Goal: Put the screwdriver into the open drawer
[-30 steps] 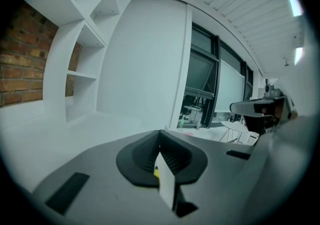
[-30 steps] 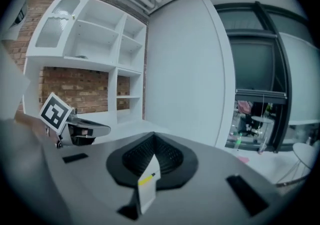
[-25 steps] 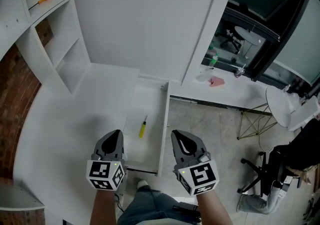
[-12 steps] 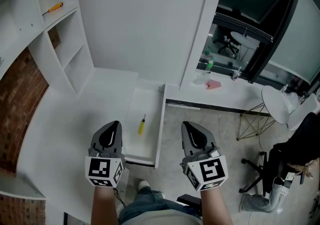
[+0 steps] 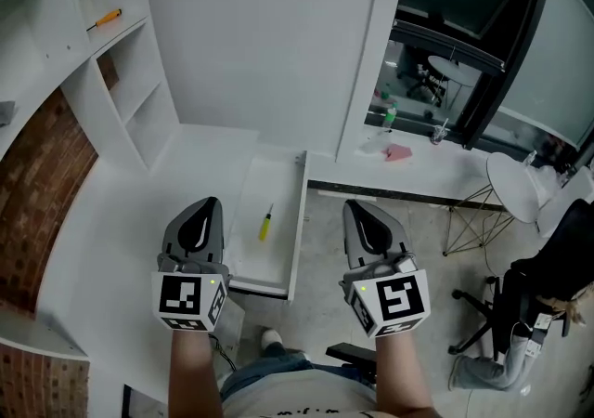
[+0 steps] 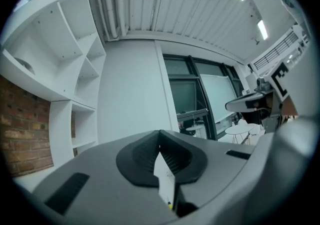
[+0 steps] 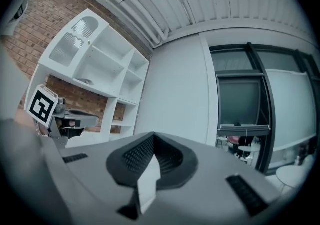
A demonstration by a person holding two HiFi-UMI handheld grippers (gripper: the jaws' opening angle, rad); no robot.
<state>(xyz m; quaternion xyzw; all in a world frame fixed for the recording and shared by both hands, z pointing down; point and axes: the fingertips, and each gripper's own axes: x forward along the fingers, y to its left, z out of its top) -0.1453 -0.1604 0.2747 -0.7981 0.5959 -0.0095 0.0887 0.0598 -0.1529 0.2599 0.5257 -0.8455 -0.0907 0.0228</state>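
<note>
A small yellow-handled screwdriver [image 5: 265,223] lies loose on the floor of the open white drawer [image 5: 299,221], seen from above in the head view. My left gripper [image 5: 207,208] hangs over the white counter just left of the drawer, shut and holding nothing. To the right of the drawer, above the floor, my right gripper [image 5: 356,209] is also shut and empty. Both point level towards the white wall. In the left gripper view the jaws [image 6: 161,158] meet at the tip, and in the right gripper view the jaws [image 7: 152,161] do the same.
A white shelf unit [image 5: 125,91] stands at the left against a brick wall, with an orange-handled screwdriver [image 5: 105,19] on an upper shelf. At the right are a white ledge [image 5: 418,161] with small items, a wire-legged table [image 5: 473,226] and an office chair [image 5: 492,314].
Both grippers have risen and sit higher over the drawer. The yellow screwdriver has stayed lying in the drawer. Both jaws remain shut.
</note>
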